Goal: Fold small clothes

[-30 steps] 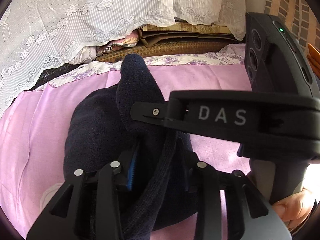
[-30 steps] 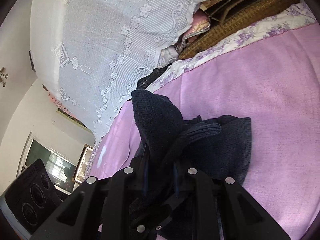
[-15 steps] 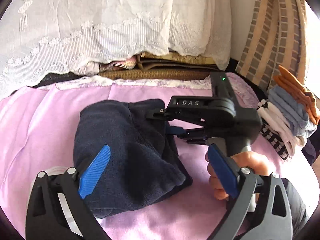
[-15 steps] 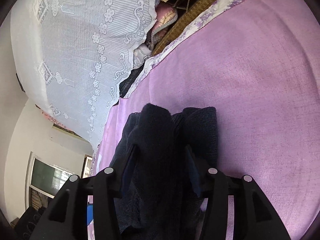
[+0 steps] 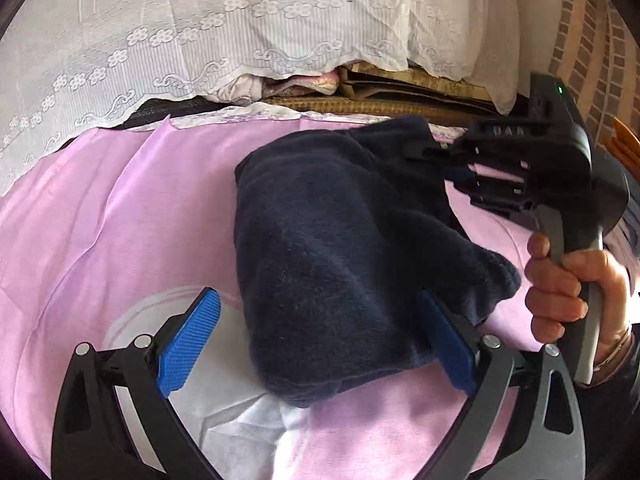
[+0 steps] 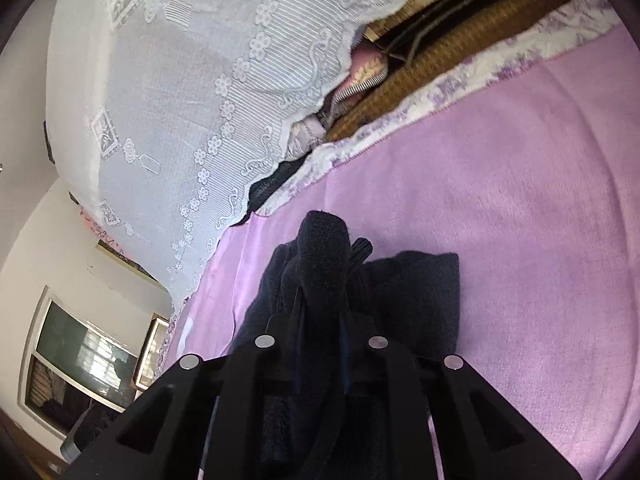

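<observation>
A dark navy knit garment lies folded in a thick bundle on the pink sheet. My left gripper stands wide open, its blue pads on either side of the bundle's near end, the left pad clear of the cloth. At the far right, a hand holds my right gripper at the bundle's far edge. In the right wrist view, the right gripper is closing, with a bunched ridge of the navy garment pinched between its fingers.
A white lace cover hangs over stacked woven mats behind the bed. A brick wall and orange folded clothes are at the right. A white patch shows on the sheet near me. A window is at the far left.
My left gripper let go of the navy garment, opened wide and drew back. My right gripper spread its fingers, then narrowed again on the bunched cloth.
</observation>
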A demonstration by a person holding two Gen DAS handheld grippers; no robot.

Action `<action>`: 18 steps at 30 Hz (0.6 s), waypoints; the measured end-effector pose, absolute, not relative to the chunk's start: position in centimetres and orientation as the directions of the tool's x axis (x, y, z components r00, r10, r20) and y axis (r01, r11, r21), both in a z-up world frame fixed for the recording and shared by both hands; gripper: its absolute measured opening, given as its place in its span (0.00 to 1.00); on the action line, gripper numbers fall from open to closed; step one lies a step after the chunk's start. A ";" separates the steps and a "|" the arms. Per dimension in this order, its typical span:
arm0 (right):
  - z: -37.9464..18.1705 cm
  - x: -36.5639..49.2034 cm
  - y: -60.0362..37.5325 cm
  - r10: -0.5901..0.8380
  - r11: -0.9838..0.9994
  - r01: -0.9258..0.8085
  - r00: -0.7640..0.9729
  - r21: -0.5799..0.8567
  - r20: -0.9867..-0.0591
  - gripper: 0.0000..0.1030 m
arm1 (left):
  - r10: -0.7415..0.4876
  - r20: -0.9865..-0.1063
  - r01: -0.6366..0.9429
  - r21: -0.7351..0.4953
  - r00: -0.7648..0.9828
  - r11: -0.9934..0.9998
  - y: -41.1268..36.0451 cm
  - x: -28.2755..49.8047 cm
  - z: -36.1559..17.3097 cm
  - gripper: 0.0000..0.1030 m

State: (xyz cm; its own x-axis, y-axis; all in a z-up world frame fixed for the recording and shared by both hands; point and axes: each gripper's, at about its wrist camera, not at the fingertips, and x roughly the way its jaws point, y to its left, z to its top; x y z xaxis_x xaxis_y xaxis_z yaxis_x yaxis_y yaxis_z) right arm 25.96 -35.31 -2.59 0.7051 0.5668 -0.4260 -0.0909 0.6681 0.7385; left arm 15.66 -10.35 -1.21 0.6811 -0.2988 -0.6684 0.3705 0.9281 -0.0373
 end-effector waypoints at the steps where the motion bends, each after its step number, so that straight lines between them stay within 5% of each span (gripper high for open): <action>1: -2.2 26.0 -35.2 0.556 0.683 -0.096 0.711 0.724 -0.430 0.13 | -0.299 -0.666 0.383 -0.021 0.684 0.923 -11.2 15.2 -1.1 0.93; 6: -5.9 27.7 -36.3 0.473 0.749 0.040 0.667 0.661 -0.576 0.14 | -0.250 -0.689 0.418 0.085 0.680 0.904 -14.4 15.2 -3.1 0.93; 9: -7.3 27.6 -37.3 0.524 0.682 0.077 0.642 0.727 -0.560 0.21 | -0.206 -0.665 0.428 0.188 0.717 0.884 -15.7 14.2 -3.4 0.93; 12: -5.3 25.8 -37.4 0.518 0.671 0.038 0.691 0.740 -0.505 0.70 | -0.267 -0.659 0.440 0.108 0.703 0.892 -14.1 14.2 -2.7 0.93; 15: -2.8 23.3 -36.4 0.474 0.728 -0.002 0.723 0.685 -0.503 0.78 | -0.331 -0.625 0.424 0.000 0.707 0.906 -11.6 14.0 -1.4 0.93; 18: -1.6 20.6 -34.7 0.435 0.799 -0.030 0.718 0.601 -0.543 0.96 | -0.321 -0.574 0.365 -0.041 0.753 0.930 -9.3 14.0 0.0 0.95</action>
